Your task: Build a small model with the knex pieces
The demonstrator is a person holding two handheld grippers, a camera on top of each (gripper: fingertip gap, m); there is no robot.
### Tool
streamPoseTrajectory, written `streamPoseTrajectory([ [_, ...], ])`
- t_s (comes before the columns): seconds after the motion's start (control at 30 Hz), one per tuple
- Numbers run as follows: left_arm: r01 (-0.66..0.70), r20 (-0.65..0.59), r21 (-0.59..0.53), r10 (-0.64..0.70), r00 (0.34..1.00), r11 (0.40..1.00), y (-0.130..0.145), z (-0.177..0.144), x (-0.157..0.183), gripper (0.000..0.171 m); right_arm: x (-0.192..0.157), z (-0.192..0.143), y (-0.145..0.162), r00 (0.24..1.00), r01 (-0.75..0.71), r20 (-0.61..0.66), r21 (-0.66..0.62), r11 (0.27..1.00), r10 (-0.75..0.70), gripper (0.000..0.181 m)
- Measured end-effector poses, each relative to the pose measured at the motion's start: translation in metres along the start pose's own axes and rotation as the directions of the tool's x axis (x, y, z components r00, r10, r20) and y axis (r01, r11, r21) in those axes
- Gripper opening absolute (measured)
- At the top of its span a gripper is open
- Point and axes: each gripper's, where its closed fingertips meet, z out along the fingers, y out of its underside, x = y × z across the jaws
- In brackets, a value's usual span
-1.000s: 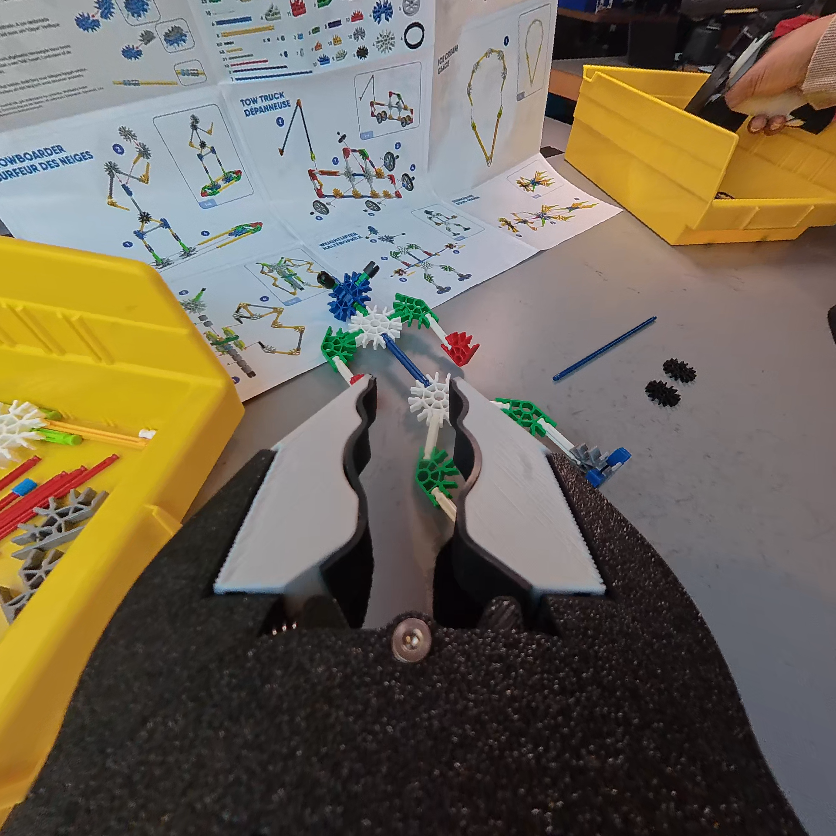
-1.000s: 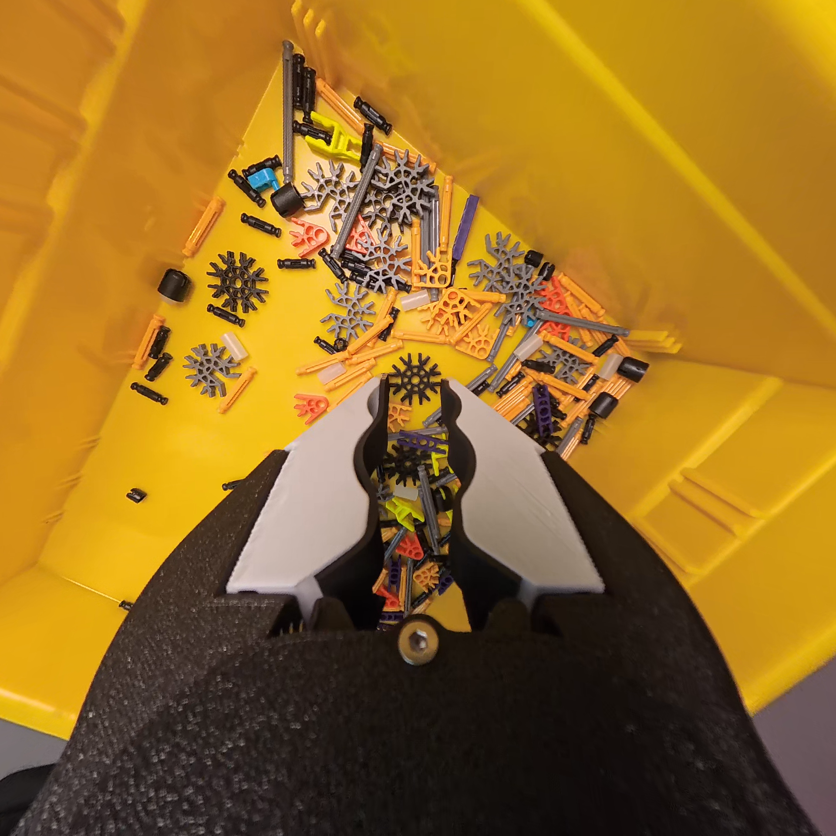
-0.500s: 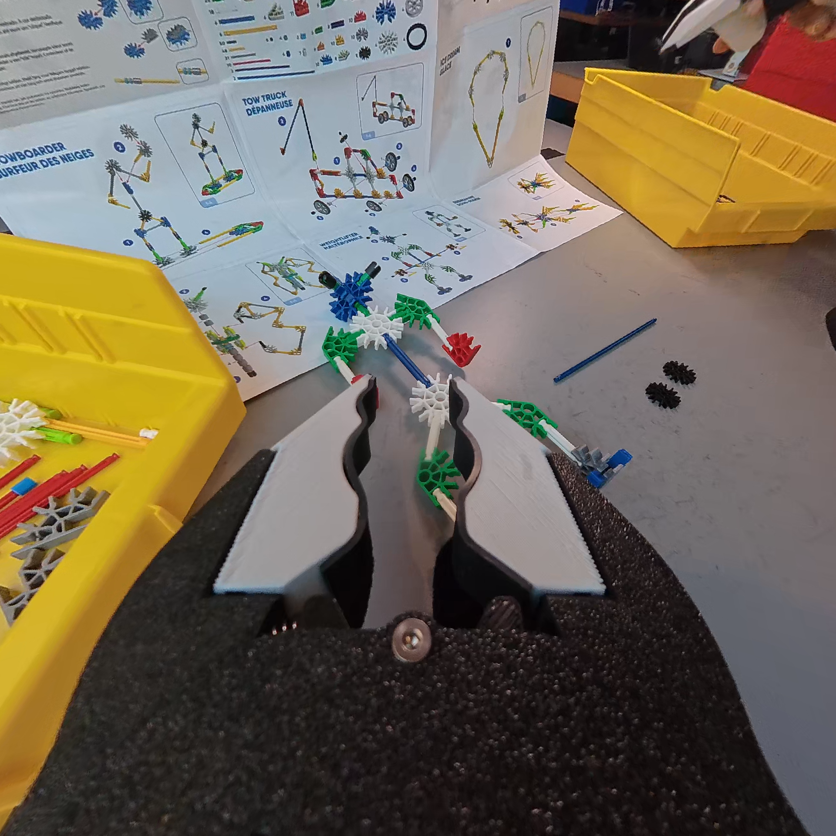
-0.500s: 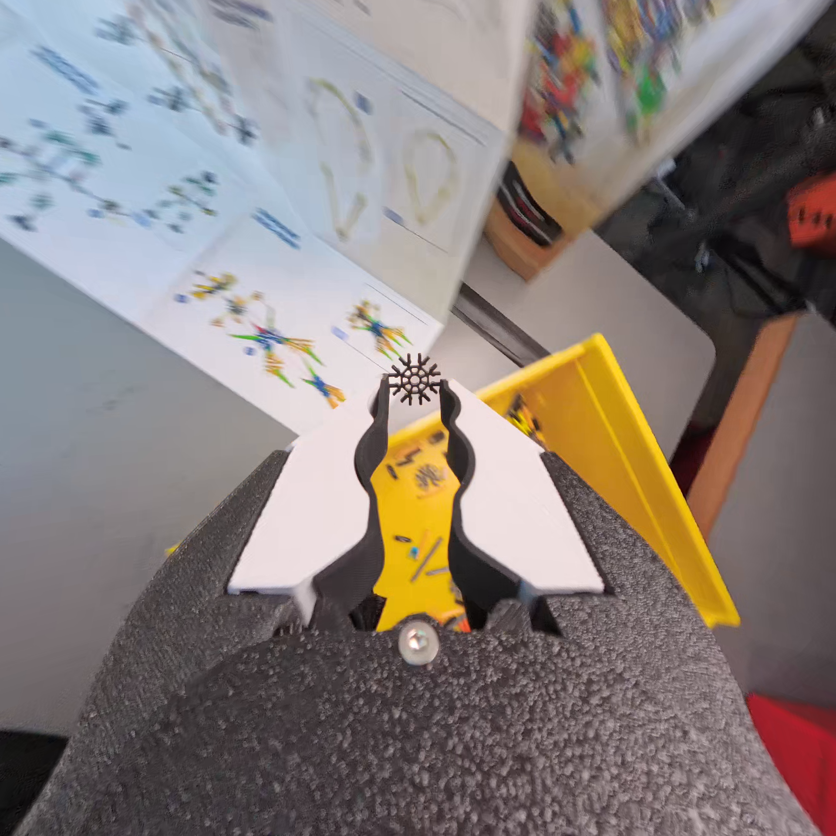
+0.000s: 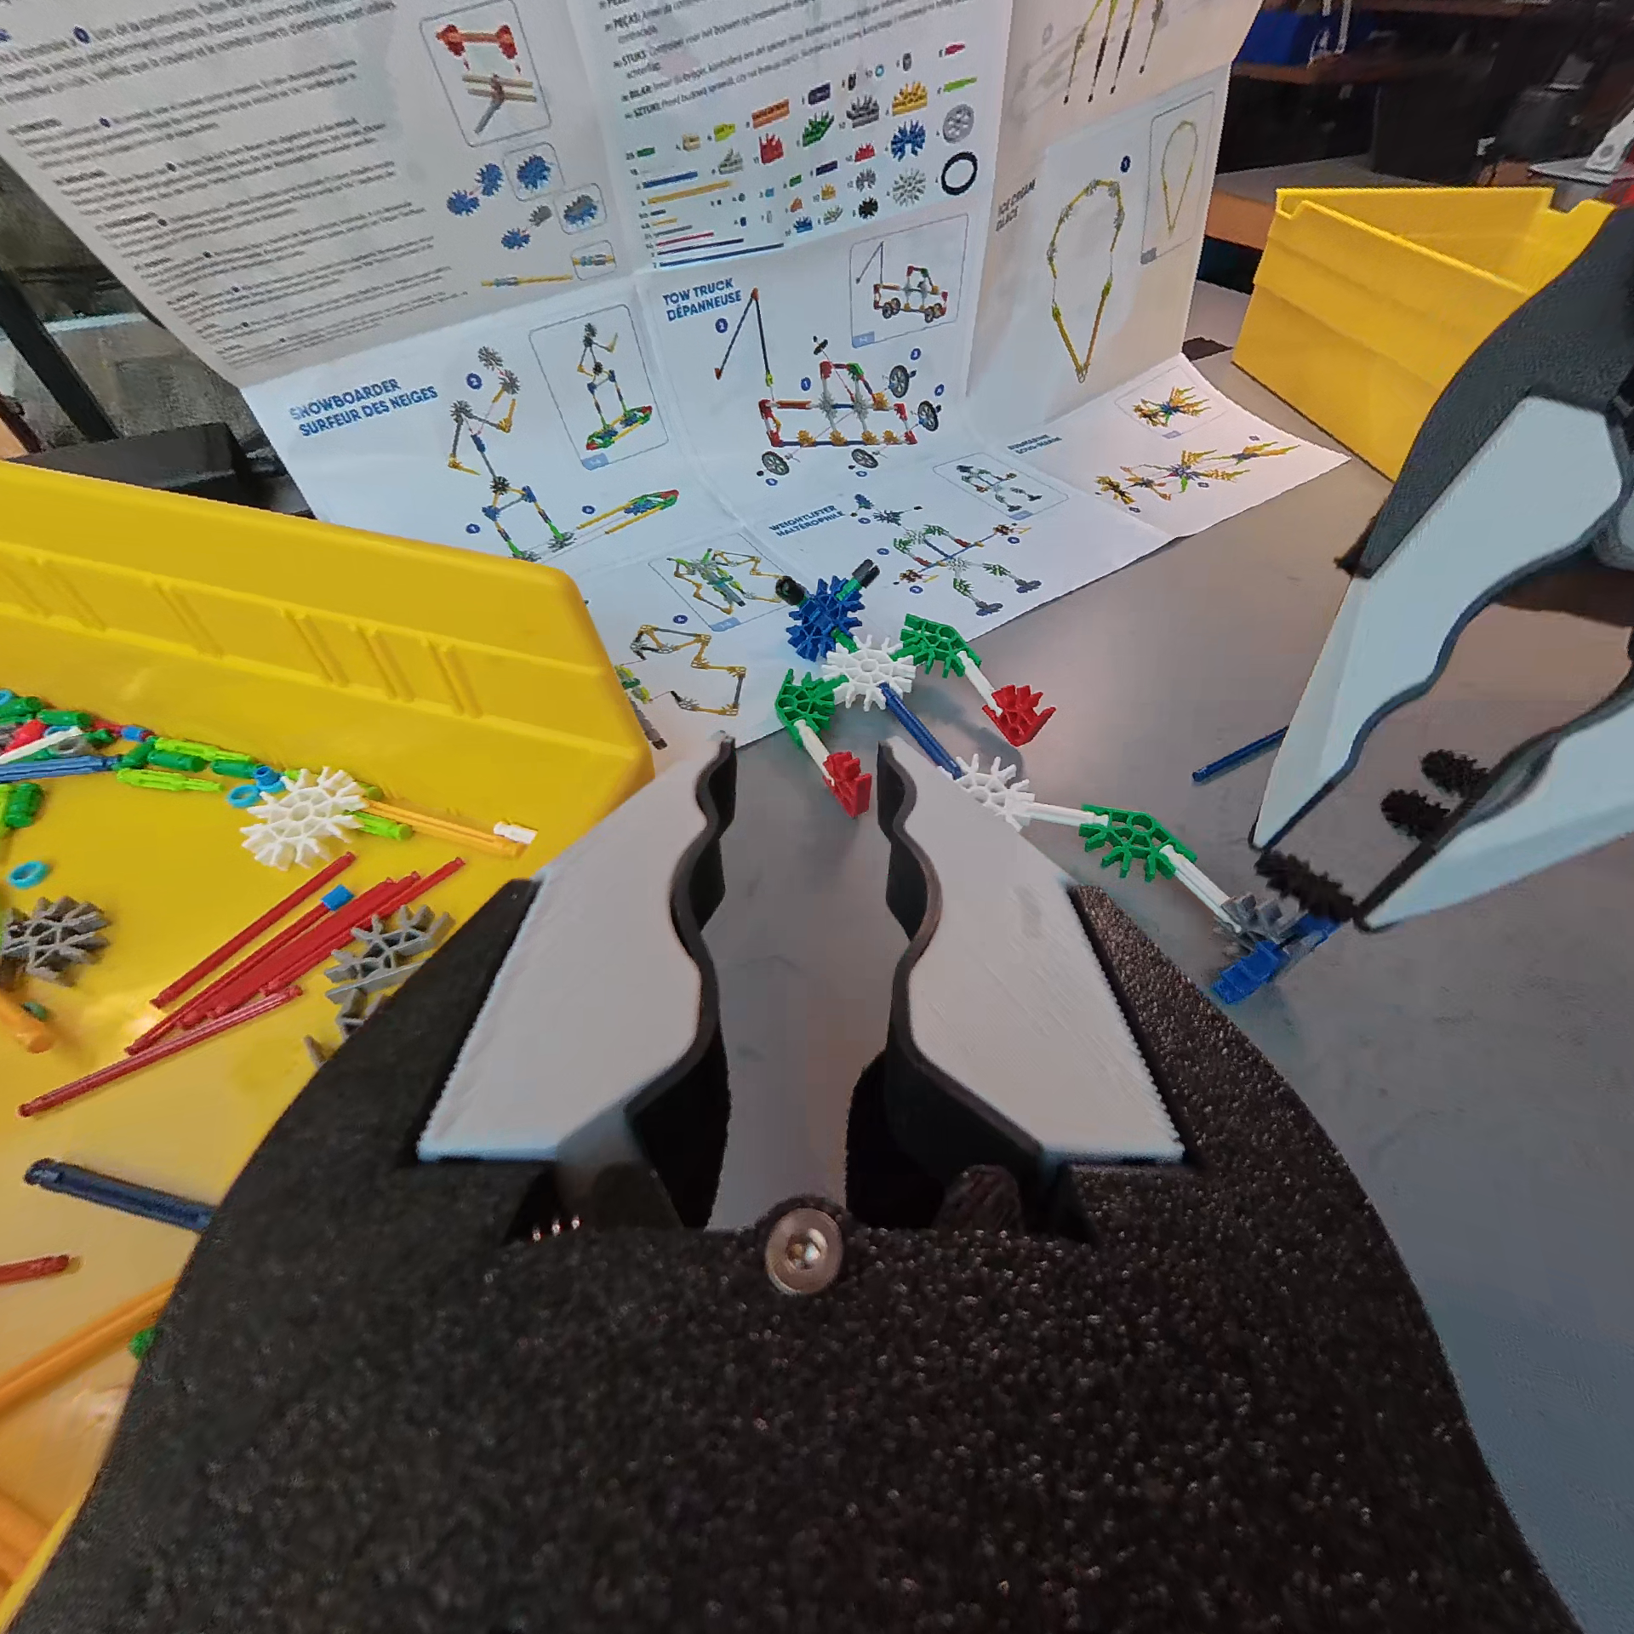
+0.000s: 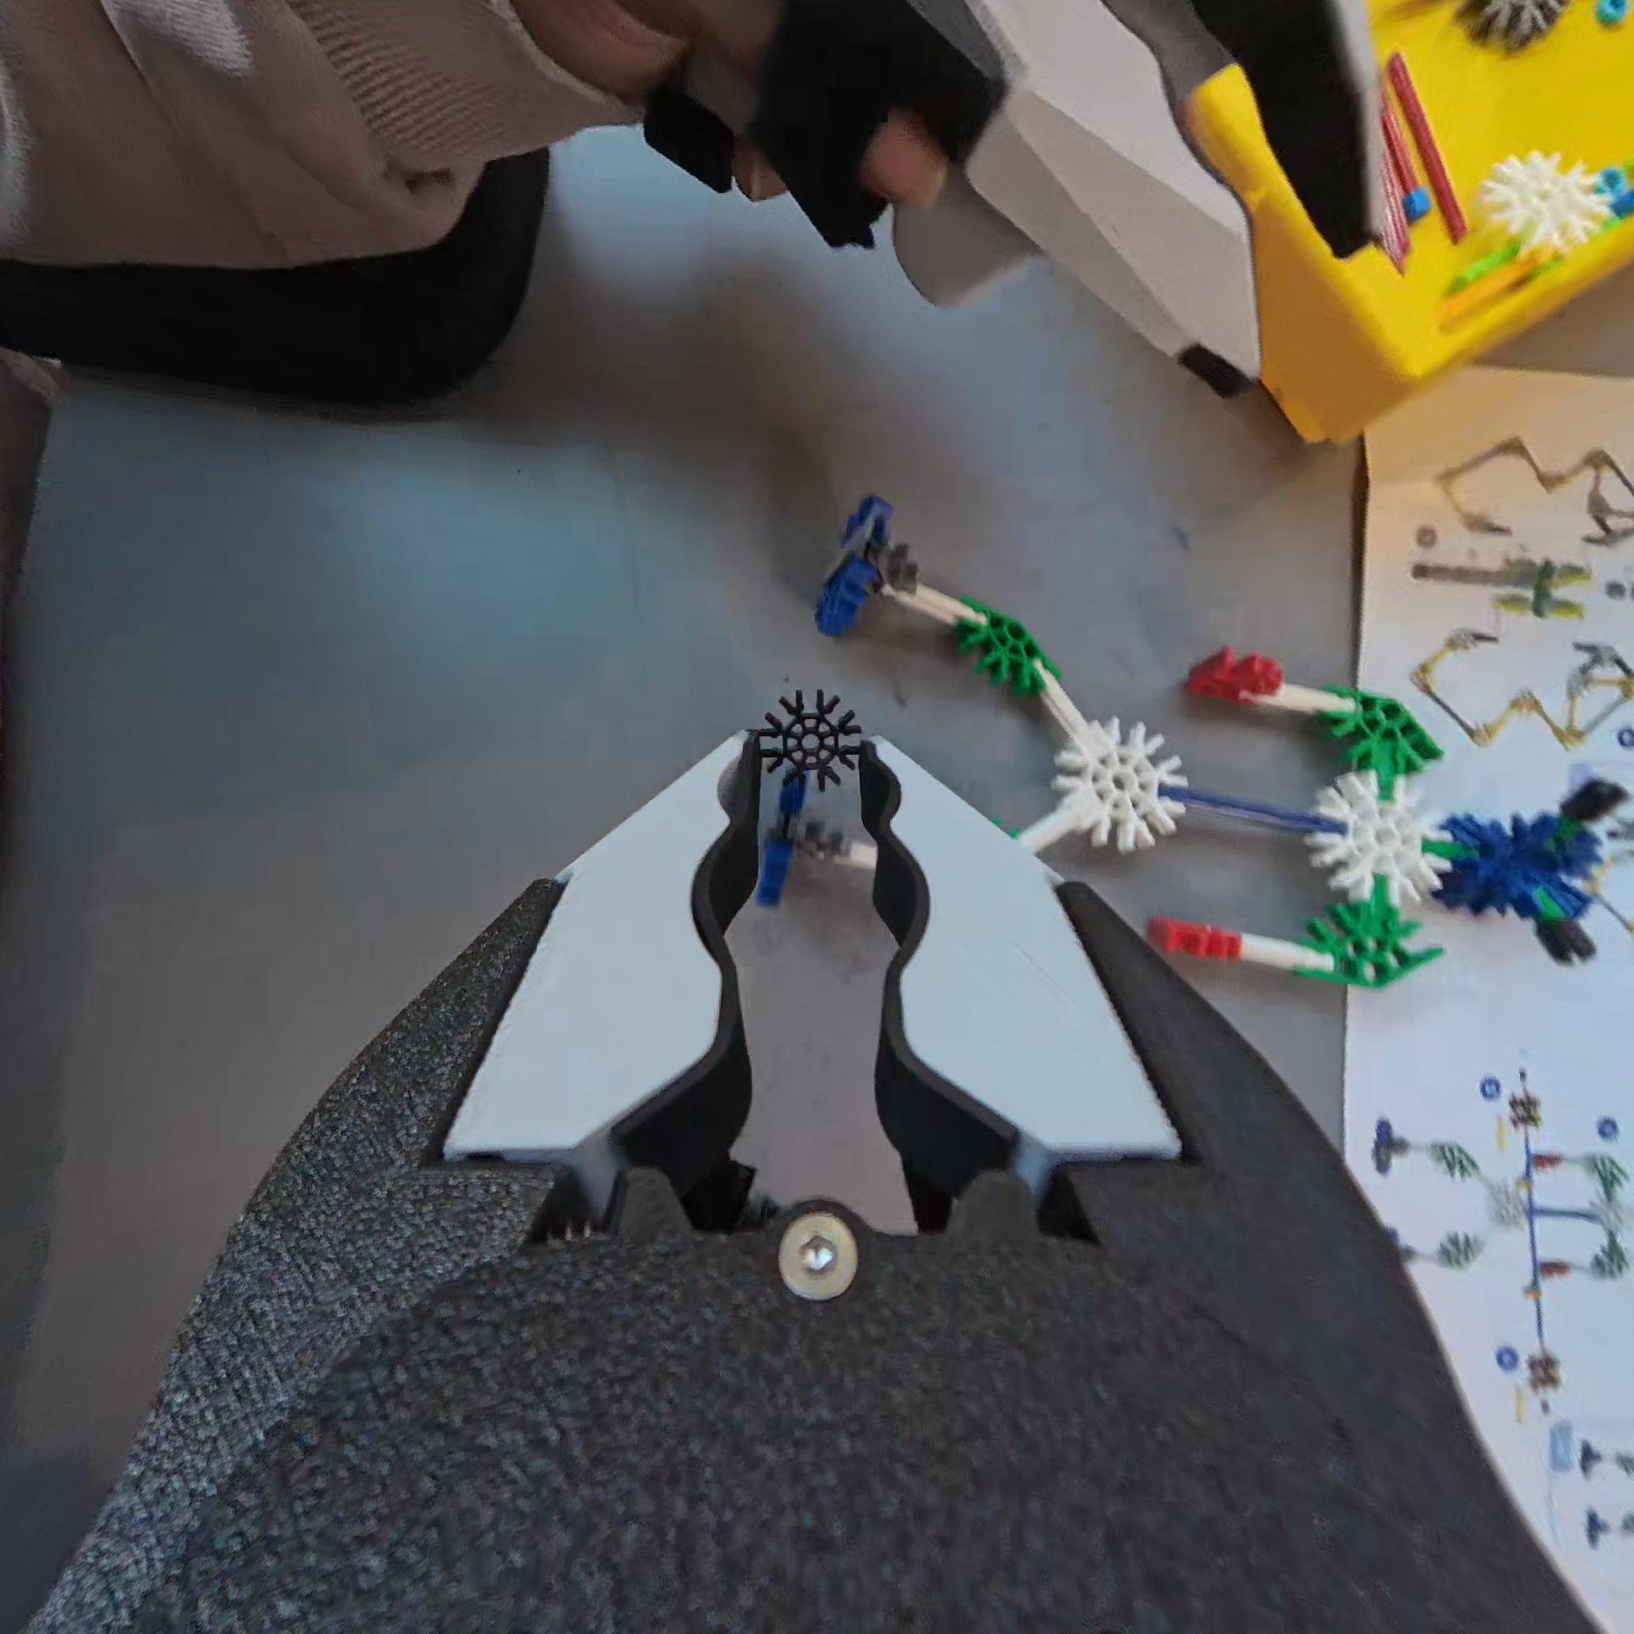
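Note:
A rod-and-connector model (image 5: 871,672) of white, green, red and blue pieces lies flat on the grey table; it also shows in the right wrist view (image 6: 1118,782). My left gripper (image 5: 805,759) is open and empty, with its tips just short of one red connector (image 5: 847,778) of the model. My right gripper (image 6: 809,752) is shut on a black snowflake connector (image 6: 809,738). In the left wrist view my right gripper (image 5: 1309,889) holds that connector (image 5: 1304,884) just above the model's grey and blue end piece (image 5: 1264,942).
A yellow bin (image 5: 309,619) of loose rods and connectors stands at the left, and a second yellow bin (image 5: 1379,292) at the back right. A folded instruction sheet (image 5: 707,354) stands behind the model. Two black connectors (image 5: 1450,769) and a blue rod (image 5: 1238,752) lie at the right.
My right gripper lifted the black connector out of the right bin and carried it to the model's blue end. My left gripper drew back from the model's white connector.

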Motion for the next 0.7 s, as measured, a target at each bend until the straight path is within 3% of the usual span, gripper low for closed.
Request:
streamPoseTrajectory([
  [0.1, 0.001, -0.048, -0.143, -0.008, 0.999, 0.990, 0.023, 0.003, 0.003, 0.030, -0.002, 0.022, -0.020, 0.999, 0.043, 0.007, -0.013, 0.999, -0.043, 0.021],
  [0.17, -0.008, -0.187, -0.326, -0.056, 0.981, 0.945, 0.056, 0.004, 0.024, 0.030, 0.004, 0.023, -0.030, 0.999, 0.033, 0.003, 0.000, 0.999, -0.033, 0.021],
  [0.23, -0.052, -0.291, -0.428, -0.084, 0.953, 0.902, 0.078, 0.003, 0.047, 0.025, 0.014, 0.016, -0.037, 1.000, 0.008, -0.011, 0.024, 1.000, -0.007, 0.021],
  [0.4, -0.128, -0.517, -0.450, -0.141, 0.844, 0.884, 0.084, -0.004, 0.108, 0.021, 0.039, -0.003, -0.044, 0.995, -0.060, -0.076, 0.067, 0.996, 0.065, 0.021],
  [0.5, -0.218, -0.605, -0.408, -0.083, 0.792, 0.887, 0.085, -0.006, 0.134, 0.022, 0.049, 0.002, -0.033, 0.991, -0.080, -0.110, 0.025, 0.996, 0.082, 0.021],
  [0.57, -0.262, -0.619, -0.378, -0.032, 0.785, 0.888, 0.083, -0.010, 0.134, 0.022, 0.052, 0.011, -0.021, 0.989, -0.087, -0.118, -0.016, 0.996, 0.084, 0.021],
  [0.7, -0.232, -0.621, -0.389, -0.068, 0.781, 0.891, 0.075, -0.030, 0.112, 0.021, 0.044, 0.025, -0.001, 0.992, -0.102, -0.084, -0.062, 0.993, 0.096, 0.021],
])
